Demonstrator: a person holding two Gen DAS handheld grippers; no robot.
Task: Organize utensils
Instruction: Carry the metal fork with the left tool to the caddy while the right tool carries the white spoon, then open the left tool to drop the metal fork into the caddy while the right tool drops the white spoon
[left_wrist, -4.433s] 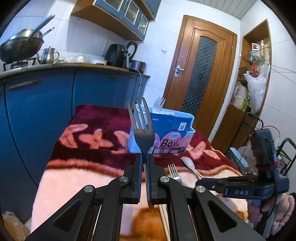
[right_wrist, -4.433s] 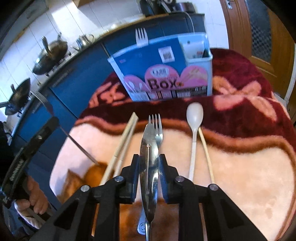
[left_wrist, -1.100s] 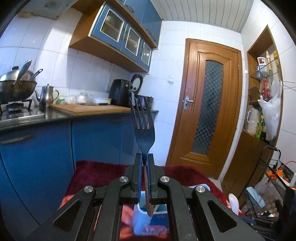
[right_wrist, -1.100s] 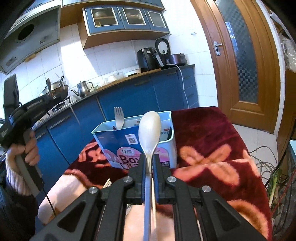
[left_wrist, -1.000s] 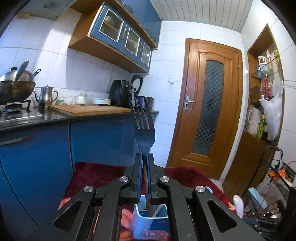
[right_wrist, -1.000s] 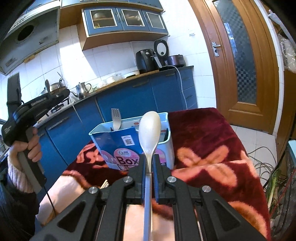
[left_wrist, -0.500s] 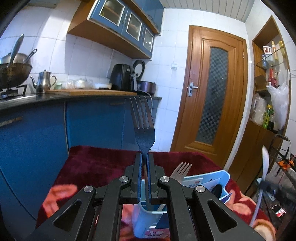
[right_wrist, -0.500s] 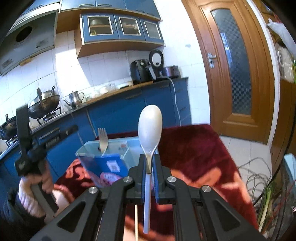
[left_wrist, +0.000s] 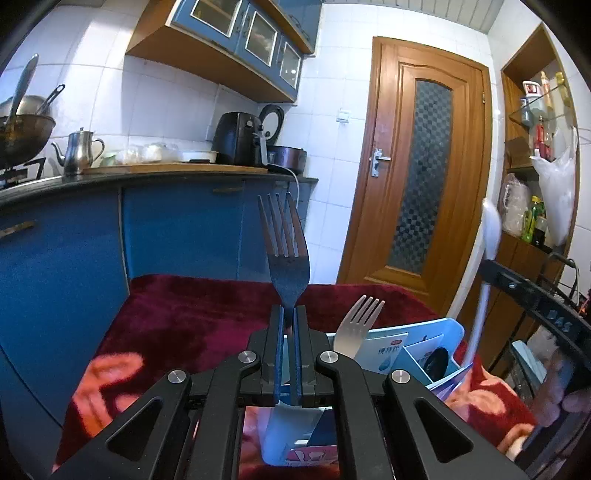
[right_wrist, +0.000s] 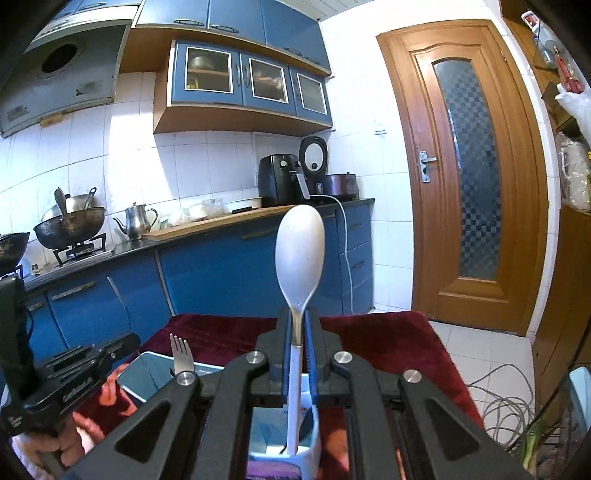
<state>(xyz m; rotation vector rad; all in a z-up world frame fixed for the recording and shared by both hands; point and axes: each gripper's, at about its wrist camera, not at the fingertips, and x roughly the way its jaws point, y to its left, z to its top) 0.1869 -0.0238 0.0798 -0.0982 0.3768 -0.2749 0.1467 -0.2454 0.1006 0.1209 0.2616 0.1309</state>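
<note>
Both claws clamped — left claw (left_wrist: 289, 354) pinching a dark fork (left_wrist: 284, 254), right claw (right_wrist: 298, 354) a white spoon (right_wrist: 300, 254) over the blue organizer box (right_wrist: 147, 373) — misaligned handles could snag its dividers.

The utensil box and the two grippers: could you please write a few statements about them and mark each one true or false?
1. The left gripper holds a dark fork, tines up. True.
2. The right gripper holds a knife. False: it holds a white spoon, bowl up.
3. A silver fork already stands in the blue utensil box. True.
4. The spoon's handle tip is far to the side of the box. False: it hangs over the box's end compartment.
</note>
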